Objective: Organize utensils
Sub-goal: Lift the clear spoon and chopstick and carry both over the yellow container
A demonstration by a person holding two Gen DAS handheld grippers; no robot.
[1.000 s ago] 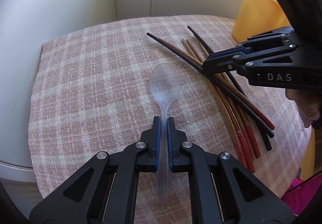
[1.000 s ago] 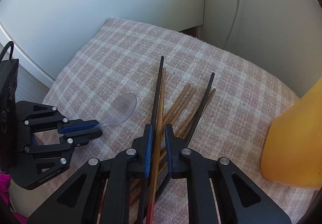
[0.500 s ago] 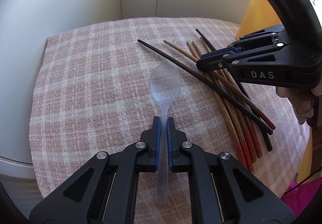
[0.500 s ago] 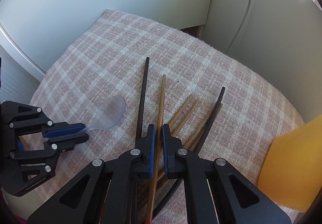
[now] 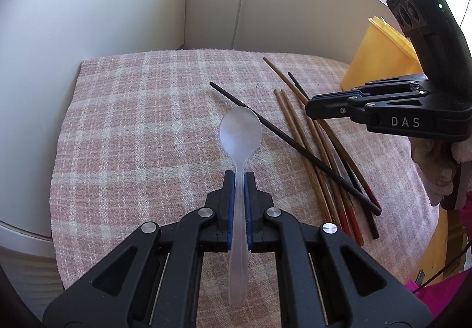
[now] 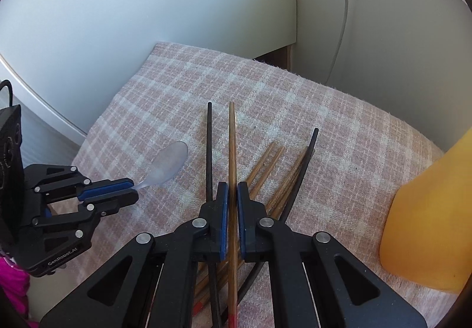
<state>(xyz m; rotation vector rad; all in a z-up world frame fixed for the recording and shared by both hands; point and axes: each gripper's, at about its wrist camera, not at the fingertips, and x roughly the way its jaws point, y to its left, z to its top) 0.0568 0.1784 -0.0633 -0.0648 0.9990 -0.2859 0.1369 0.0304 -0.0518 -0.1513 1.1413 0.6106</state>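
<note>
My left gripper (image 5: 239, 174) is shut on the handle of a clear plastic spoon (image 5: 240, 133), its bowl pointing forward above the plaid cloth. The same gripper (image 6: 129, 192) and spoon (image 6: 171, 164) show at the left of the right wrist view. My right gripper (image 6: 232, 185) is shut on one brown chopstick (image 6: 232, 145) and holds it lifted above a loose pile of brown and black chopsticks (image 6: 277, 177). In the left wrist view the right gripper (image 5: 309, 108) hovers over the chopstick pile (image 5: 324, 162).
A pink plaid cloth (image 5: 141, 127) covers the table. A yellow container (image 5: 380, 59) stands at the far right, also in the right wrist view (image 6: 430, 216). White walls (image 5: 88, 18) close the back and left sides. A white cable (image 6: 342, 3) hangs on the wall.
My right gripper has closed on a single brown chopstick and lifted it off the pile. My left gripper, still holding the spoon, has risen and drawn back a little.
</note>
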